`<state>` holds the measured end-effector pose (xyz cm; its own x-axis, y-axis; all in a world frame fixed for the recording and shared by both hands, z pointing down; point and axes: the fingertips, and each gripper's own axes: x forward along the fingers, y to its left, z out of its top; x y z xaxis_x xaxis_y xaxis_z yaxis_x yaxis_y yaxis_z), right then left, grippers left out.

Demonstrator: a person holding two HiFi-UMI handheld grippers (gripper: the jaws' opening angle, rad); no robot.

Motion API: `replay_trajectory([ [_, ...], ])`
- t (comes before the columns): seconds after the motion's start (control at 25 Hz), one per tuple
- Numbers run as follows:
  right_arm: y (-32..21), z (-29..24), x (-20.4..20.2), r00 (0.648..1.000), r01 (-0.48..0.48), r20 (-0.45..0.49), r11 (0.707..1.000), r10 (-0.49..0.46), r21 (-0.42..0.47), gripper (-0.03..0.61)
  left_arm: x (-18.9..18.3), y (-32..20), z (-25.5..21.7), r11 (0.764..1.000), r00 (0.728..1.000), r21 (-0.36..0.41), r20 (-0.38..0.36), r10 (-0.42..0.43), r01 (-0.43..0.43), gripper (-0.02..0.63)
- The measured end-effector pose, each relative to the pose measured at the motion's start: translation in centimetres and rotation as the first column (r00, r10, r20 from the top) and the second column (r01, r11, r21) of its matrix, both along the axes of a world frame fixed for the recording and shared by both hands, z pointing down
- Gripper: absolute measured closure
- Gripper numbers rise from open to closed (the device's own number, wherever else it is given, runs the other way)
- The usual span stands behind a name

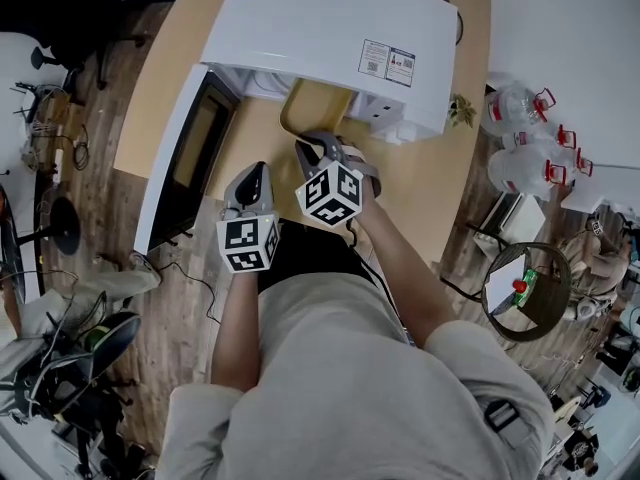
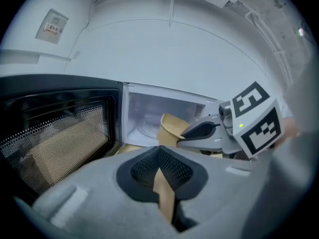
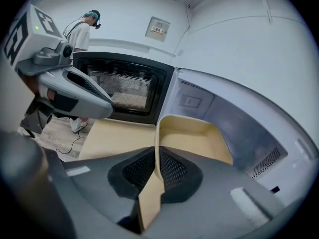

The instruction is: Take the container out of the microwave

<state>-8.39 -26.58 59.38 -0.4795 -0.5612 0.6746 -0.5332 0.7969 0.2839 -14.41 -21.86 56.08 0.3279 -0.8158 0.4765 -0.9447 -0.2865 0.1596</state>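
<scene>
A tan container (image 1: 313,108) sticks halfway out of the white microwave (image 1: 320,28), whose door (image 1: 190,158) hangs open to the left. My right gripper (image 1: 312,146) is shut on the container's near wall. In the right gripper view that rim (image 3: 194,136) runs between the pads of the right gripper (image 3: 156,158). My left gripper (image 1: 256,176) hovers just left of it over the table, shut and holding nothing. In the left gripper view, the left gripper (image 2: 160,153) faces the open cavity, the container (image 2: 171,126) and the right gripper (image 2: 185,135).
The microwave stands on a wooden table (image 1: 425,183). Large water jugs (image 1: 525,148) and a round stool with small items (image 1: 535,288) are on the floor at right. Chairs and stands (image 1: 60,218) crowd the left. A person (image 3: 82,26) stands in the background.
</scene>
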Motion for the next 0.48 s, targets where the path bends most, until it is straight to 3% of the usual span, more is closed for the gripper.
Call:
replay_trajectory([
  [0.48,2.9,-1.4,-0.3,0.988,-0.056,0.142,0.997,0.062,-0.048,0.543,0.4,1.0,-0.7,0.997,0.997,-0.006,0.023,0.071,-0.070,0.612],
])
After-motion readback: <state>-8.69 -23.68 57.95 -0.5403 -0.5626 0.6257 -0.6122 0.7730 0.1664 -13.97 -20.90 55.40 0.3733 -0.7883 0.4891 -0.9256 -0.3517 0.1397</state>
